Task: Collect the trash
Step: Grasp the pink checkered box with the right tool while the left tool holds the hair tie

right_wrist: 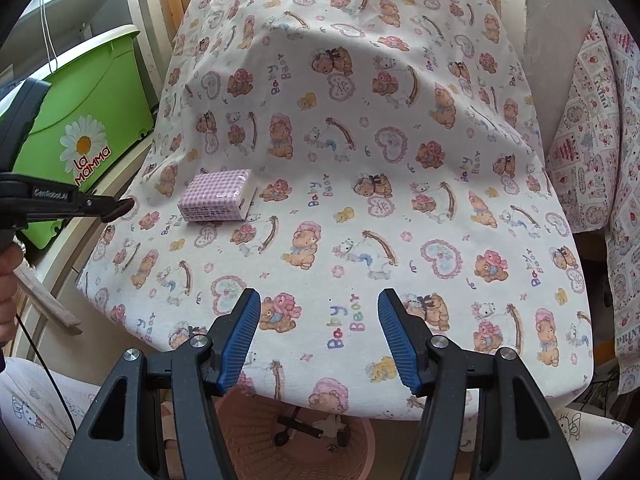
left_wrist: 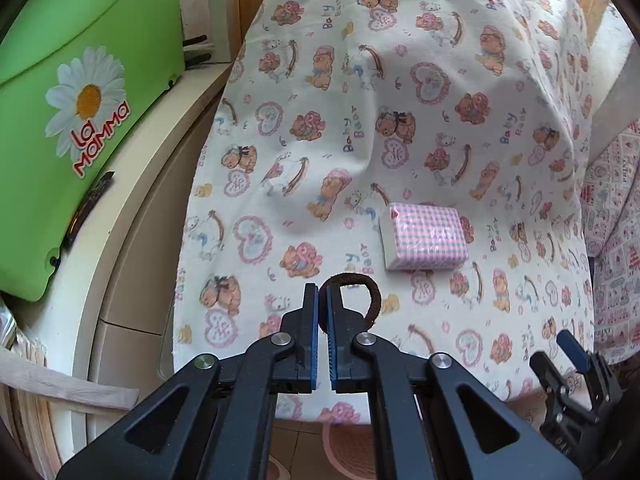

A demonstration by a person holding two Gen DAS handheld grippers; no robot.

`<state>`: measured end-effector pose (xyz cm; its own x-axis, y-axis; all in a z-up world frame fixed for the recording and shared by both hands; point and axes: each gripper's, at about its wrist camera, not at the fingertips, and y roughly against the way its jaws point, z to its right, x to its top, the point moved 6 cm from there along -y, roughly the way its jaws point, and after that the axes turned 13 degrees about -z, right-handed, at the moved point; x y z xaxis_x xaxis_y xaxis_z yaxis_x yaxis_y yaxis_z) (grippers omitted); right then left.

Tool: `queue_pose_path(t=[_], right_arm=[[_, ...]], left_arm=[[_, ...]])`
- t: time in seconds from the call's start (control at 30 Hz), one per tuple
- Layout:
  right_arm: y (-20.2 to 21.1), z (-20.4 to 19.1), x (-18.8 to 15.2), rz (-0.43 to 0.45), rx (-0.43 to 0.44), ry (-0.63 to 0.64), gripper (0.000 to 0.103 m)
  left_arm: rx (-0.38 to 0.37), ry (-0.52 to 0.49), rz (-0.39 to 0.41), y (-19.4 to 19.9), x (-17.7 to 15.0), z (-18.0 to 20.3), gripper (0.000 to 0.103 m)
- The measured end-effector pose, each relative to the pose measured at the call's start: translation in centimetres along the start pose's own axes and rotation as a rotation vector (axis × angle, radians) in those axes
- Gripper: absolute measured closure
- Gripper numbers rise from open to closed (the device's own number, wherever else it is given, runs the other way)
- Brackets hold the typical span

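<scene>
The left gripper (left_wrist: 322, 292) is pinching a dark brown hair-tie loop (left_wrist: 370, 296) between closed fingers above the bear-print cloth (left_wrist: 360, 140). The pink checked tissue packet (right_wrist: 218, 196) is lying nearby. Right gripper (right_wrist: 319, 312) is hovering with fingers spread. Next, probably, comes carrying the loop to the pink woven basket (right_wrist: 256, 436) below.

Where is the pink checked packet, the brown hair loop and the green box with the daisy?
pink checked packet (right_wrist: 216, 196): right wrist view, on its top face.
brown hair loop (left_wrist: 370, 300): left wrist view, on its right curve.
green box (left_wrist: 60, 40): left wrist view, on its plain side.
</scene>
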<state>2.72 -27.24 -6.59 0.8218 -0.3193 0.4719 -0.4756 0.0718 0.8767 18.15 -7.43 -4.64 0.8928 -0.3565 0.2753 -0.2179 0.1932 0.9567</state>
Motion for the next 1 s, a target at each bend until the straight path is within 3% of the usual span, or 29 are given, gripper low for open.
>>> queue_pose_path(t=[0.13, 0.23, 0.37, 0.5, 0.8, 0.9, 1.0], right_arm=[[-0.3, -0.6, 0.1, -0.010, 0.000, 0.006, 0.036], [0.0, -1.4, 0.3, -0.001, -0.001, 0.028, 0.027], [0.7, -2.3, 0.9, 0.053, 0.027, 0.011, 0.025], [0.7, -3.3, 2.0, 0.092, 0.037, 0.002, 0.020], [-3.6, -8.7, 6.3, 0.066, 0.005, 0.046, 0.019], [-5.5, -10.4, 7.3, 0.053, -0.006, 0.056, 0.019], [-7.2, -11.5, 8.1, 0.037, -0.027, 0.057, 0.019]], left_arm=[[0.010, 0.017, 0.037, -0.3, -0.9, -1.5, 0.100], [0.001, 0.053, 0.061, -1.0, -1.3, -2.7, 0.100], [0.061, 0.039, 0.082, -1.9, -2.3, -3.6, 0.100], [-0.001, 0.053, 0.072, -2.2, -2.8, -4.2, 0.100], [-0.003, 0.093, 0.100, -2.4, -1.8, -4.2, 0.100], [0.032, 0.102, 0.096, -2.8, -1.7, -4.7, 0.100], [-0.007, 0.106, 0.089, -2.8, -1.6, -4.7, 0.100]])
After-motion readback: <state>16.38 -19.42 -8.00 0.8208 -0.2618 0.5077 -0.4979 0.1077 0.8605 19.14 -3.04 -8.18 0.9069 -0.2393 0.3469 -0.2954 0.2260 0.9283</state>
